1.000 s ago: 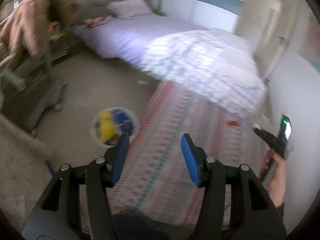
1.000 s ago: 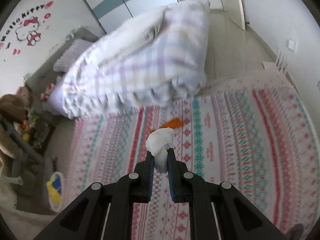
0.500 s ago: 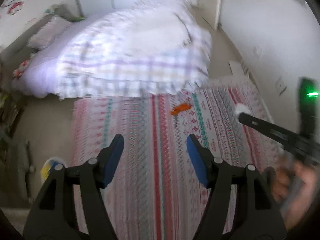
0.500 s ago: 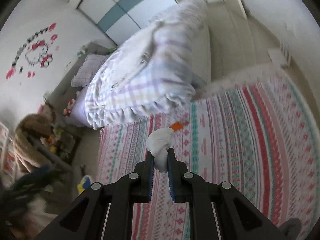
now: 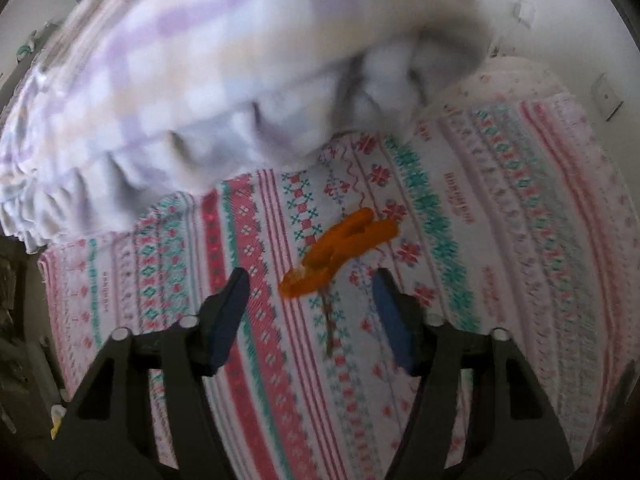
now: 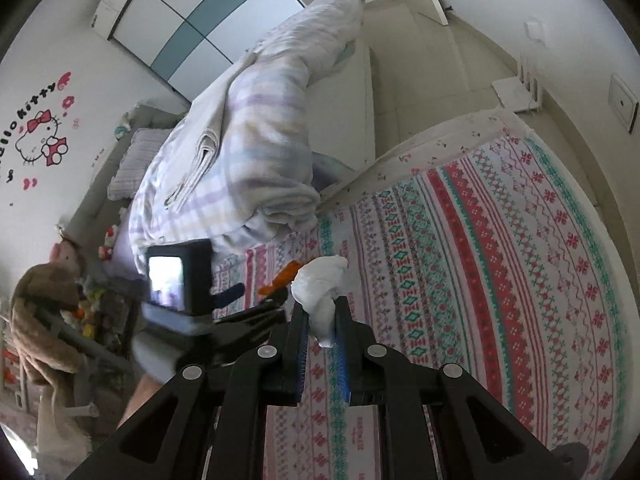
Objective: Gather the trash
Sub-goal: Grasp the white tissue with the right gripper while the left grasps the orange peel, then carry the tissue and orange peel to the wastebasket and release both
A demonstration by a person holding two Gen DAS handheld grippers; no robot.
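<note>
A home bedroom, likely a child's: a bed [image 6: 360, 92] stands by the wall, heaped with a folded checked quilt [image 6: 248, 152], a pillow [image 6: 132, 164] at its head. A Hello Kitty sticker [image 6: 40, 136] decorates the wall. Soft toys [image 6: 108, 244] crowd beside the bed, and a brown plush coat [image 6: 36, 320] hangs over a chair. A patterned pink and teal rug [image 6: 500, 260] covers the tiled floor. Behind the bed runs a white and blue wardrobe [image 6: 208, 28], with a wall socket [image 6: 624, 102] to the right
</note>
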